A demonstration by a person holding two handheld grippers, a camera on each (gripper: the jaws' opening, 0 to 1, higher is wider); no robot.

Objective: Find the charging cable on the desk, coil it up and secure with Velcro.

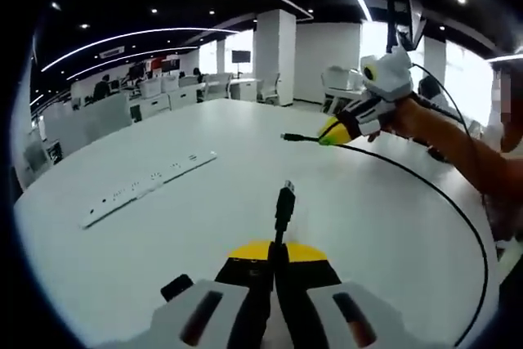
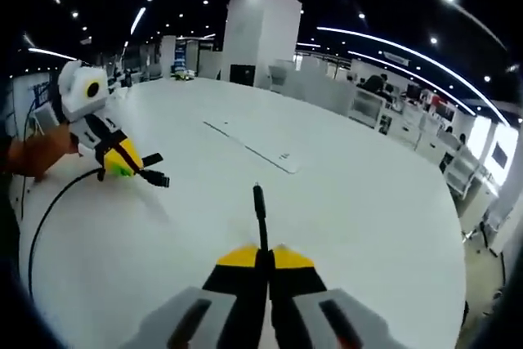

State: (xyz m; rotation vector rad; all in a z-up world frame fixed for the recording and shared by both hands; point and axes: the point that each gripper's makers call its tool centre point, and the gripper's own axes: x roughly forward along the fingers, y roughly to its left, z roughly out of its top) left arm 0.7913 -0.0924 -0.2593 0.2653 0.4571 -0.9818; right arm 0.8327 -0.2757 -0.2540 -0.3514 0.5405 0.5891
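A black charging cable (image 1: 458,202) lies in a wide arc over the white table (image 1: 204,226). My left gripper (image 1: 276,251) is shut on one end of it, and the USB plug (image 1: 284,198) sticks out past the yellow tips. My right gripper (image 1: 331,132), held by a hand, comes in from the right, shut on the other end, whose small plug (image 1: 292,137) points left. In the right gripper view the right gripper (image 2: 263,257) pinches the cable below its thin plug (image 2: 258,200). The left gripper (image 2: 122,163) is at the left with its plug (image 2: 155,177), and the cable (image 2: 41,226) loops below it.
A long white power strip (image 1: 147,185) (image 2: 253,149) lies flat on the table beyond the grippers. The table's curved edge (image 2: 441,226) runs along the right. Office desks, chairs and a white pillar (image 1: 276,55) stand further back.
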